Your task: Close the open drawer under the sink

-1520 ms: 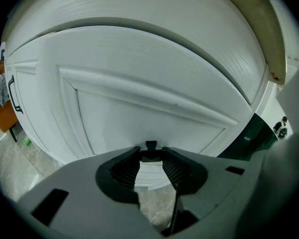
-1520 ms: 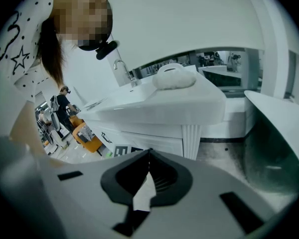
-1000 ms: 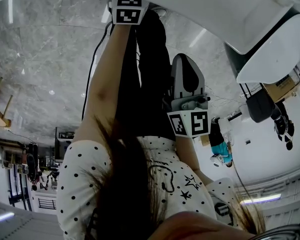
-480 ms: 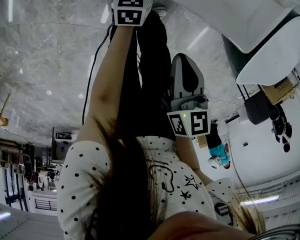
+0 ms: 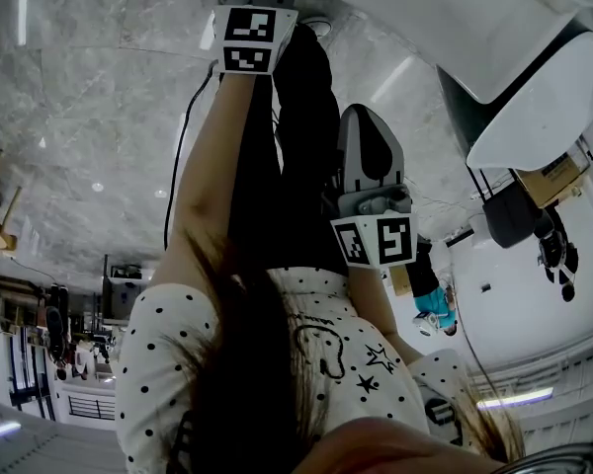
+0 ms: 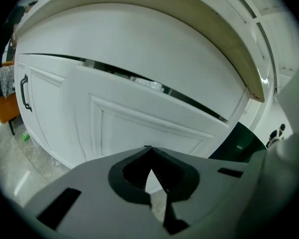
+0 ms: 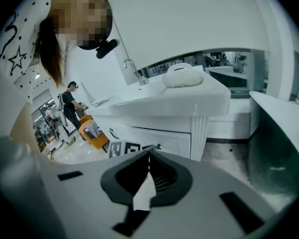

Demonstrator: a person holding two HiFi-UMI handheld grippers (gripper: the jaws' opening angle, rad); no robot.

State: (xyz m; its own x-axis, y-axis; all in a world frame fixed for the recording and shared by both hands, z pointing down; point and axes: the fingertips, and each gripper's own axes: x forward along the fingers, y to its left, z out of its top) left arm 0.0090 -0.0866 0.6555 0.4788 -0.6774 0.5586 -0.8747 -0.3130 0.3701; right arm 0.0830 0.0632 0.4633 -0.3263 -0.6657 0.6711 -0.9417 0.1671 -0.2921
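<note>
Two claws, left claw (image 6: 148, 151) and right claw (image 7: 149, 151), are both sitting jaws together, gripping nothing. Drawer (image 6: 139, 108) is standing ajar just ahead of left claw, dark gap showing above it. Likely best: pressing shut tips squarely mid-panel, so it is sliding straight. Pale stone floor (image 6: 20, 166) is lying below; white cabinetry all round.

L gripper (image 5: 247, 30), marker cube showing, at 12 o'clock by smooth white cabinet front (image 5: 425, 18) — bare arm (image 5: 212, 166) stretched to it. Grey R gripper (image 5: 366, 156) near centre, 3 o'clock side. Grey marble floor (image 5: 79, 117) at 10.
</note>
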